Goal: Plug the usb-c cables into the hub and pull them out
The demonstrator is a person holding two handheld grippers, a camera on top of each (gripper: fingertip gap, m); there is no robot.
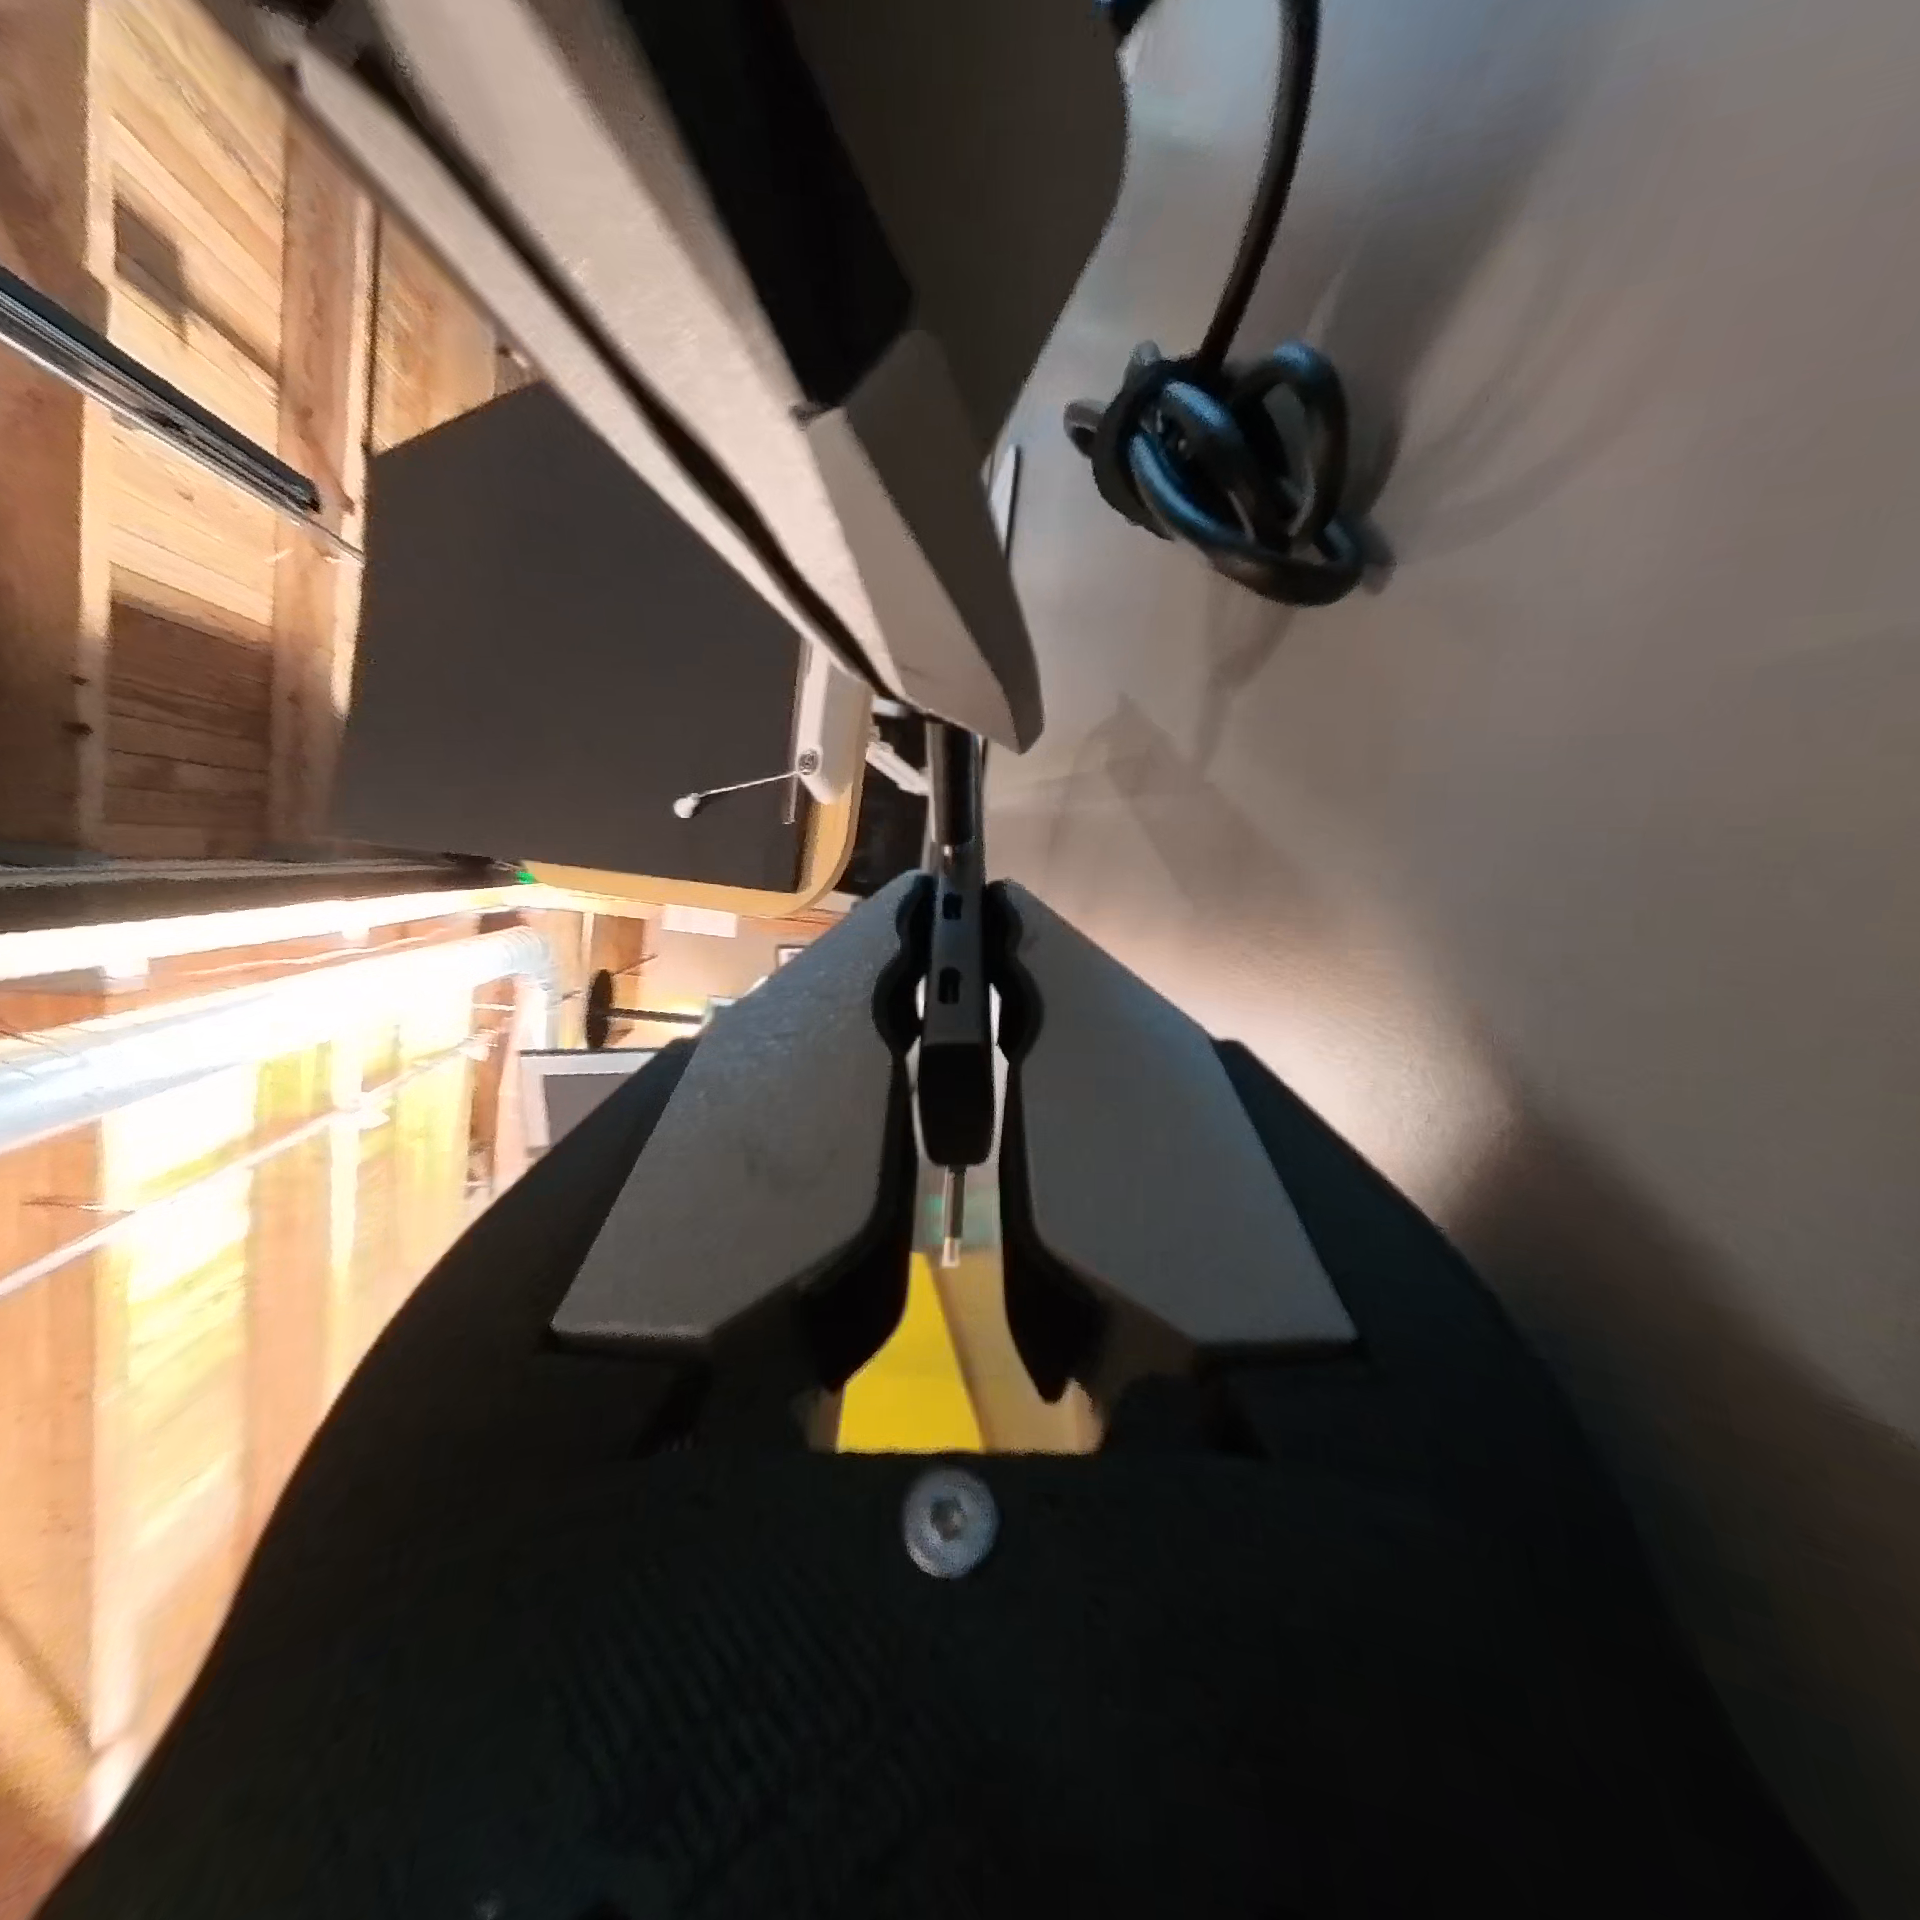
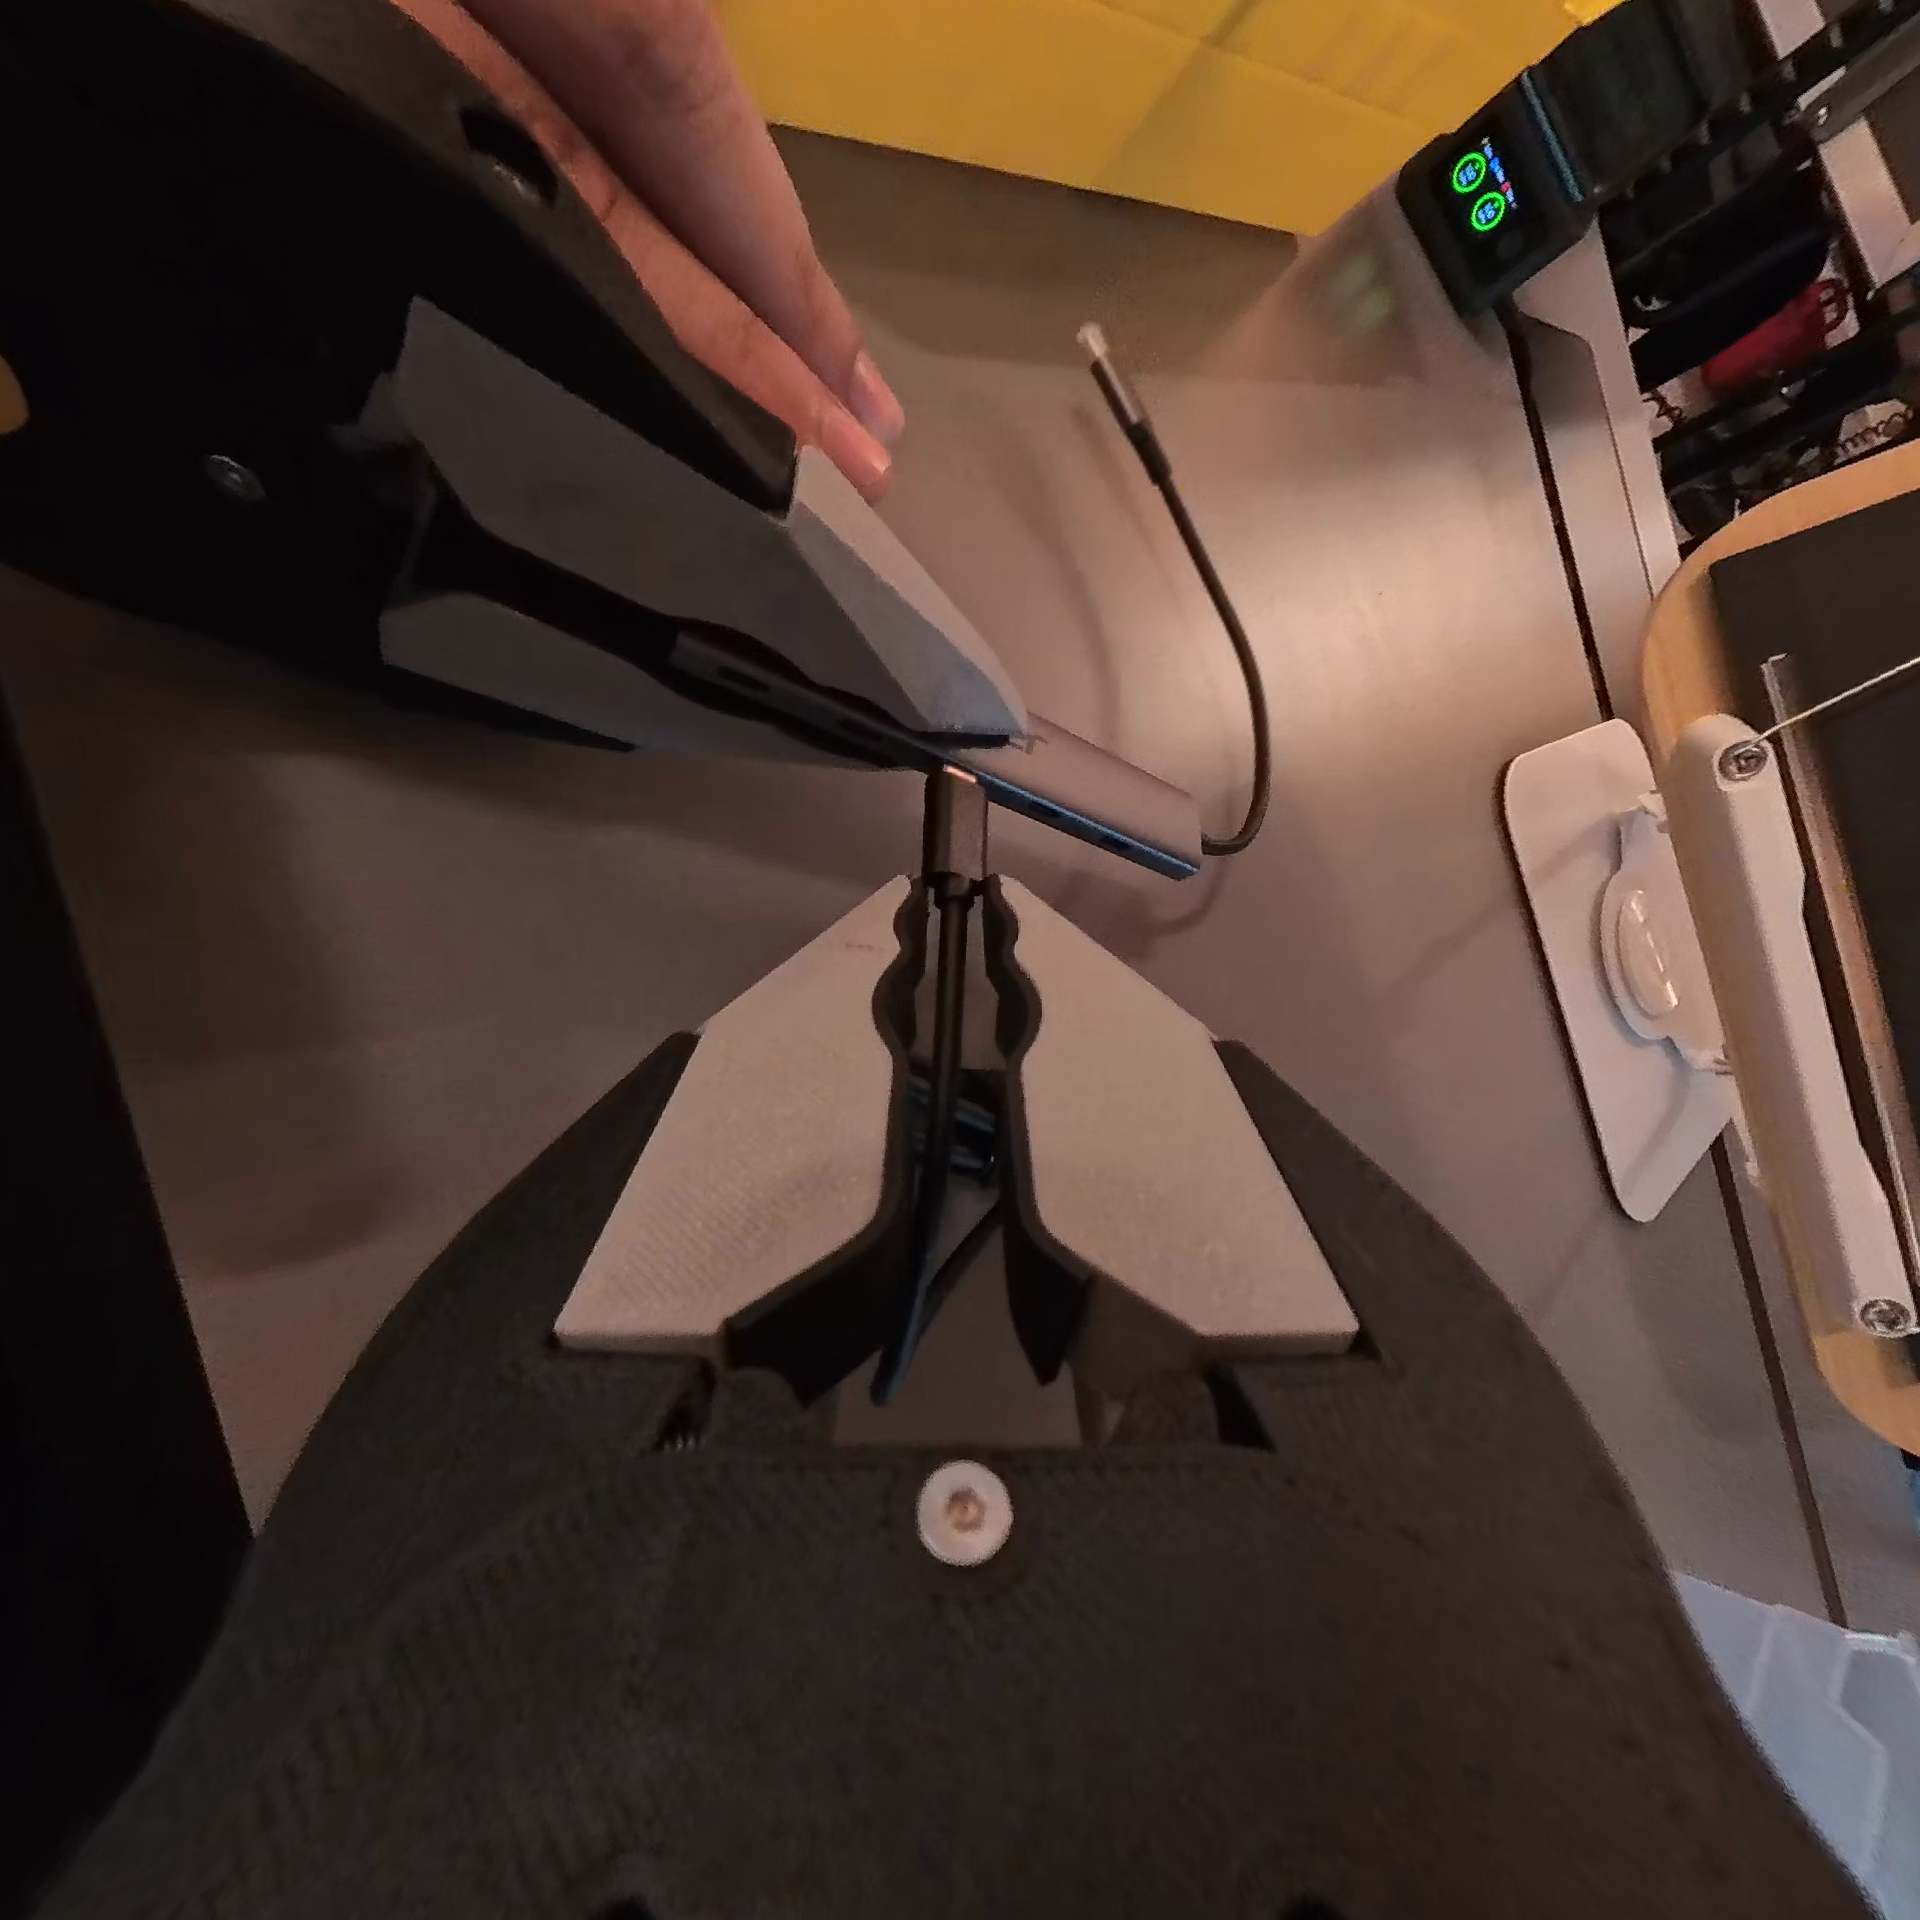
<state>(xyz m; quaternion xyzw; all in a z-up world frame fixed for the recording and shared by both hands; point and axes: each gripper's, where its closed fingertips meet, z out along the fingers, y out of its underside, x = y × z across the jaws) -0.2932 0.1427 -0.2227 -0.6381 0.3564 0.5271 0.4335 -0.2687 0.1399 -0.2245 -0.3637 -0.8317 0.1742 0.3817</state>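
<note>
The grey hub is clamped flat between the fingers of my left gripper, which is held by a hand above the table. The hub's far end sticks out past the fingertips. Its own short cable curls up to a loose plug. My right gripper is shut on a black USB-C cable just behind its plug. The plug's tip meets the hub's side edge, with a sliver of metal showing. In the left wrist view, my left gripper grips the hub edge-on, with the right gripper above.
A coil of black cable lies on the grey table. At the right stand a small device with a green-lit screen, a white plate with a round part and a wood-rimmed dark board. A yellow surface lies beyond. My left and right fingertips are right by each other.
</note>
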